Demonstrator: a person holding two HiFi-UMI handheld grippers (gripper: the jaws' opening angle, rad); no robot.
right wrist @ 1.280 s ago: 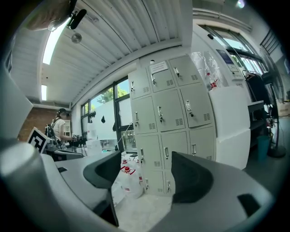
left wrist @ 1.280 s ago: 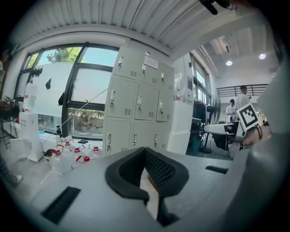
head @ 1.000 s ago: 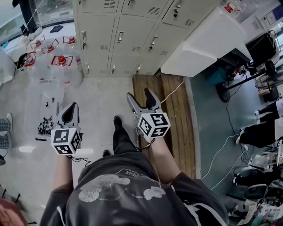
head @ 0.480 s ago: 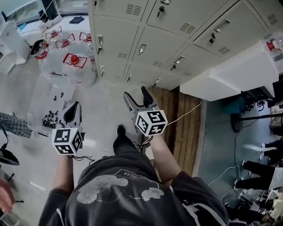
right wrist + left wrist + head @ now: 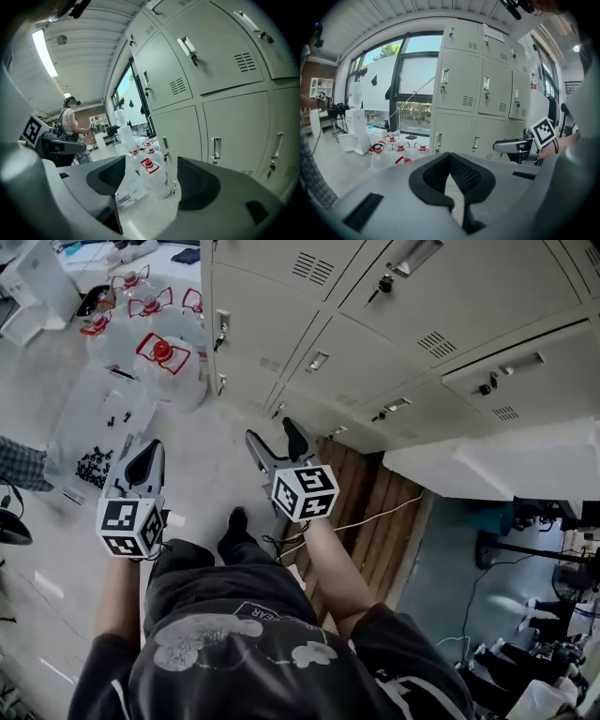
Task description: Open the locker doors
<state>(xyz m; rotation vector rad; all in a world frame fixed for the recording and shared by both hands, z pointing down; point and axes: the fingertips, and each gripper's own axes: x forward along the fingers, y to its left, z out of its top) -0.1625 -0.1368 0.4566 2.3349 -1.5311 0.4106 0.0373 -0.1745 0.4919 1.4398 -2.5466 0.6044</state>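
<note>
Head view: closed lockers (image 5: 375, 343); shirt (image 5: 216, 671) lettering "EAR".

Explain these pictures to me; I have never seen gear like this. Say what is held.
A person faces grey lockers, holding a two-jaw gripper in each hand; the patterned cubes belong to those grippers. One picture is from a camera on the person's head, looking down. The other two are from cameras riding on each gripper, looking along its jaws. The left gripper is shut, the right gripper open; neither holds anything. The red-capped water jugs between the right jaws merely stand beyond them on the floor. All locker doors in view are closed.
</note>
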